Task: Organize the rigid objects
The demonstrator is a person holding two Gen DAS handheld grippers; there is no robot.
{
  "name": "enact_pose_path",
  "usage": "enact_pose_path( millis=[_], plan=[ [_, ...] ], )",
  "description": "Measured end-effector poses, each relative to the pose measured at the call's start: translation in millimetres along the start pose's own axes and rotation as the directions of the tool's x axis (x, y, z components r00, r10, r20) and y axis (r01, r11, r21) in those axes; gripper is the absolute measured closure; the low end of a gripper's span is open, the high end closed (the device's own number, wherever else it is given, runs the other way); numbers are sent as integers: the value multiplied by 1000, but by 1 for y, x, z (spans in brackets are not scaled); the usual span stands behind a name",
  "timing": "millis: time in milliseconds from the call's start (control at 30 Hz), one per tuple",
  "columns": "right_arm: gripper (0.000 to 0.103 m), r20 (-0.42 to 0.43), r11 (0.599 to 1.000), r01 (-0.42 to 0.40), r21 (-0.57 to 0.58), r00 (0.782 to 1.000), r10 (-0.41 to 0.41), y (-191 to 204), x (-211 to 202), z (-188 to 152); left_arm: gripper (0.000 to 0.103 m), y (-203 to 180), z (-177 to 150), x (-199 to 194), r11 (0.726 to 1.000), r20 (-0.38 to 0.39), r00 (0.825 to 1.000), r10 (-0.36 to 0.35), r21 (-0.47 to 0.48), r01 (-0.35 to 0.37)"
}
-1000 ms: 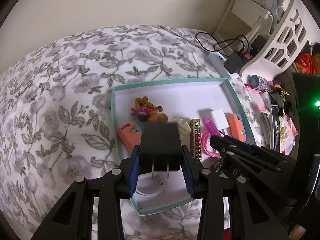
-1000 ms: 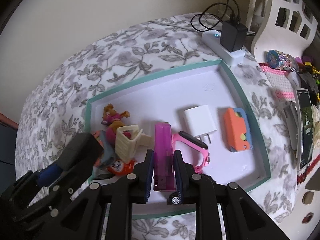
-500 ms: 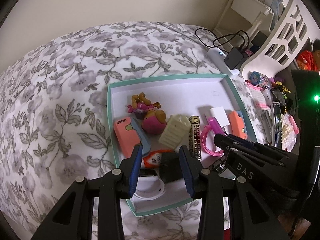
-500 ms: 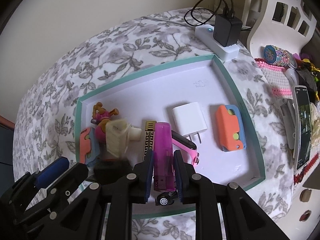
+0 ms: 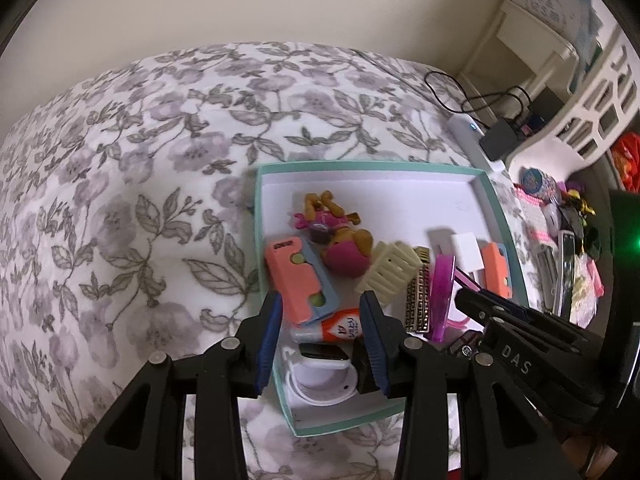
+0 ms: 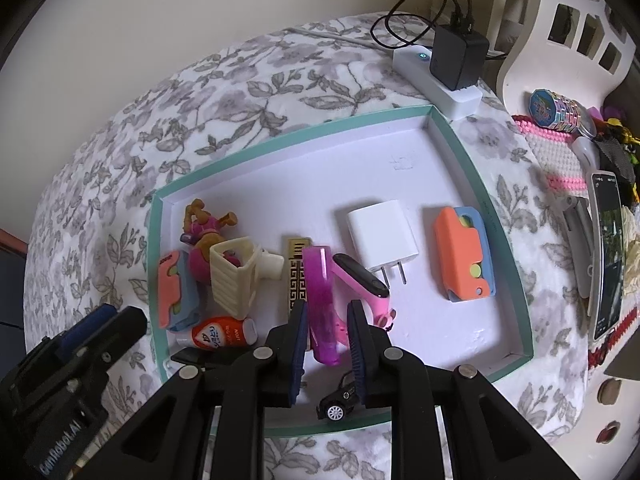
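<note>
The right gripper (image 6: pixel 327 322) is clamping the translucent purple plastic bar (image 6: pixel 322 304) near its near end, with the bar lying lengthwise in the teal-rimmed white cardboard tray (image 6: pixel 516 264), close to the tray's near edge, between a gold-and-black patterned strip (image 6: pixel 297 276) and a pink wristband with a black face (image 6: pixel 362 276). The bar is looking stiff, light and glossy, so it is probably slippery; squeezing its long flat sides a little nearer the middle would likely keep it from pivoting. The left gripper (image 5: pixel 322 316) has just been opening its jaws and is now standing apart over the tray's near left corner, pressing on nothing, with a small orange-and-white bottle (image 5: pixel 340 326) and a black block (image 5: pixel 323 352) lying on a white round thing (image 5: pixel 320 380) below the gap. A white plug adapter (image 6: pixel 382 236) and an orange-and-blue slider toy (image 6: pixel 464 256) are sitting towards the tray's right edge.
</note>
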State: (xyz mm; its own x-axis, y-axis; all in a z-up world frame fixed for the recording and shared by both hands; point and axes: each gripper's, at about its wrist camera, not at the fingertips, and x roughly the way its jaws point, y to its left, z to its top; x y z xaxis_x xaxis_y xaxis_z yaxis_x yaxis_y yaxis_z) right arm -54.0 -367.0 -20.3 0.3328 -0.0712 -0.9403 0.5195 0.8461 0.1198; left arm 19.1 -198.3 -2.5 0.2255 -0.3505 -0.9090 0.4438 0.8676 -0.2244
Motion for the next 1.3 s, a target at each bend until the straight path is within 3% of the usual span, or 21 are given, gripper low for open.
enact_pose_path(
  millis=[200,367,433,500,567,667,733,1000,1300],
  plan=[
    [77,7,1000,11,-13,1000,-11,2,0,-1,42,16,1,-5,999,28,999,28,-48,-27],
    [42,24,1000,14,-15,1000,-14,5,-3,-3,20,34,-1,-7,994,49,997,63,-92,-58],
    [34,33,1000,4,-16,999,-4,7,-4,-4,13,43,-4,-9,990,65,994,87,-115,-79],
    [31,42,1000,-8,-21,999,9,10,-5,-6,12,51,-7,-13,987,79,992,103,-132,-93],
    [18,52,999,-17,-28,998,19,13,-7,-9,12,58,-11,-16,984,92,989,114,-148,-100],
    [8,71,999,-26,-41,997,29,18,-10,-12,0,65,-16,-21,979,107,985,136,-166,-117],
    [3,83,998,-28,-47,996,31,20,-13,-15,0,69,-19,-24,976,116,982,150,-174,-128],
    [2,119,997,-52,-55,991,58,22,-23,-24,0,74,-32,-37,980,128,984,121,-170,-98],
    [2,149,995,-49,-81,987,60,29,-36,-33,0,74,-43,-47,977,124,979,161,-158,-141]
  ],
)
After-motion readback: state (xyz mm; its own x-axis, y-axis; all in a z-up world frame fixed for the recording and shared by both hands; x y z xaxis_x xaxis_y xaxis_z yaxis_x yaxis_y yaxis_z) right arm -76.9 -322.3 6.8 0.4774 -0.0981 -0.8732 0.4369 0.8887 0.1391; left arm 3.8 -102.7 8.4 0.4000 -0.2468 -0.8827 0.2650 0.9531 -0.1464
